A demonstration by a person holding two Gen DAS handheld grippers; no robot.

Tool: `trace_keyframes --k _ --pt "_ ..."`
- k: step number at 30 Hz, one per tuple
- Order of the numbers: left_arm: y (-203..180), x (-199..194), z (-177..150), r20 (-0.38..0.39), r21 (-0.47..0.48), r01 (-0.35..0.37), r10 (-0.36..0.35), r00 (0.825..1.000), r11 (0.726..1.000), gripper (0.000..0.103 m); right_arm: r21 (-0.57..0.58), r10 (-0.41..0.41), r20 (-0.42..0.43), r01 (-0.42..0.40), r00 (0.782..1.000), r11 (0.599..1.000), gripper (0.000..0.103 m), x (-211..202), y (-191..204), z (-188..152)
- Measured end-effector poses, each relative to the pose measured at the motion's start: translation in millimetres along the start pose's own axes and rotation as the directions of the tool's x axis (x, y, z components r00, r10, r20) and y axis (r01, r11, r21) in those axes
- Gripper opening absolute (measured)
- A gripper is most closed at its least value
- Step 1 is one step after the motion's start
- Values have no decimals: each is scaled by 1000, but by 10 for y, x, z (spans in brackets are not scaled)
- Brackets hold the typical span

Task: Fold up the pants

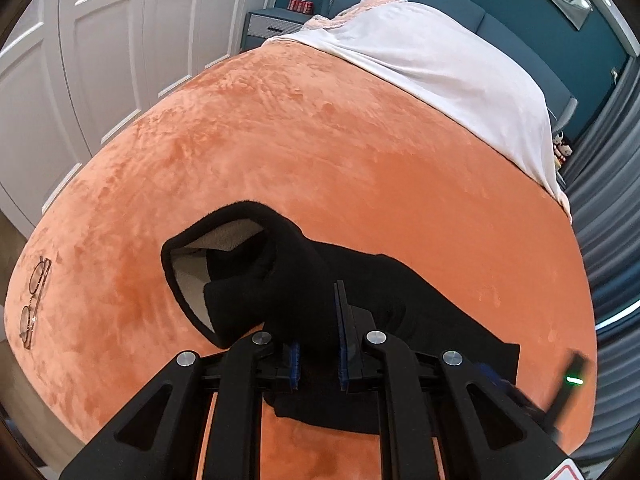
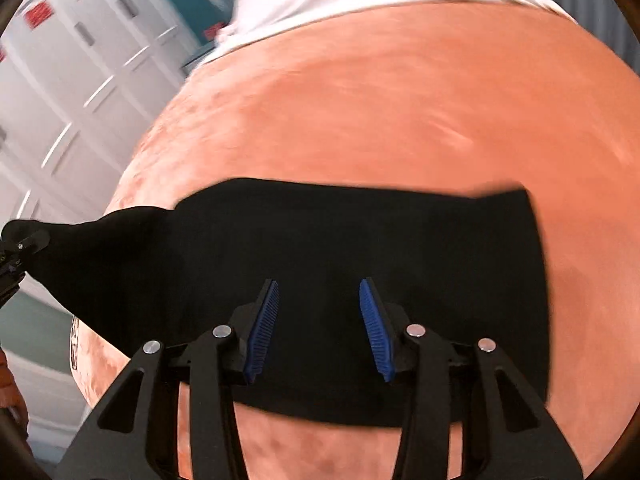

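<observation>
Your left wrist view is bright, even and sharp; your right is motion-blurred throughout. Fisheye bending warps both edges.

White panelled wardrobe doors [image 1: 100, 52], teal wall [image 1: 600, 40], perhaps grey curtains [image 1: 608, 216].

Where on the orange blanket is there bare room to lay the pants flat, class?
Free: the wide orange blanket between the black pants and the white sheet. Left edge is partly taken by eyeglasses. Crowded: the near edge, where the left gripper clamps the pants and the right gripper hovers open.
</observation>
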State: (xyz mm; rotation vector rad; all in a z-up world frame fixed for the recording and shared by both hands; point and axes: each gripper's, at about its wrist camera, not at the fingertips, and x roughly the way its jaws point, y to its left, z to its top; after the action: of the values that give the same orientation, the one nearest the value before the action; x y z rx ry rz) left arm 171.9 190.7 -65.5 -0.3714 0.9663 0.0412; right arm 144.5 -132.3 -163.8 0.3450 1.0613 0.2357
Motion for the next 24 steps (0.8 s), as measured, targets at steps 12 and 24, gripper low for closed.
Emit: trace_keyframes --k 12,24 --pt "-1391 13 -463 -56 325 108 -94 994 940 28 142 94 -9 -92 995 986 43 30 -305 -48" --pt "-1459 60 -1498 -140 478 112 -51 989 871 75 328 115 -11 -105 993 939 48 -287 -1318 -324"
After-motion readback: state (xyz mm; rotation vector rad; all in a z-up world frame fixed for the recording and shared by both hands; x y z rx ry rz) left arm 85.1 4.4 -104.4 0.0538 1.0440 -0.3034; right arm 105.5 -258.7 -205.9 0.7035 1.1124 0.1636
